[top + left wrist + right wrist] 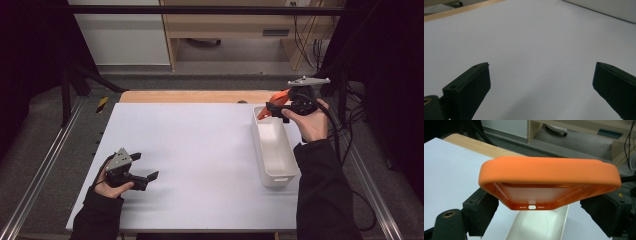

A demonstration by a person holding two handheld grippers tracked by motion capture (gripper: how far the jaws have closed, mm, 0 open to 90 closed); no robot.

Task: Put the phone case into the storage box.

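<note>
Over white table (190, 150), orange phone case (549, 173), rounded, port cutouts.

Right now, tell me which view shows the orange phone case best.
The right gripper view: the orange phone case is close, port cutouts visible, between the right gripper jaws. The high view shows it small, above the white bin.
</note>
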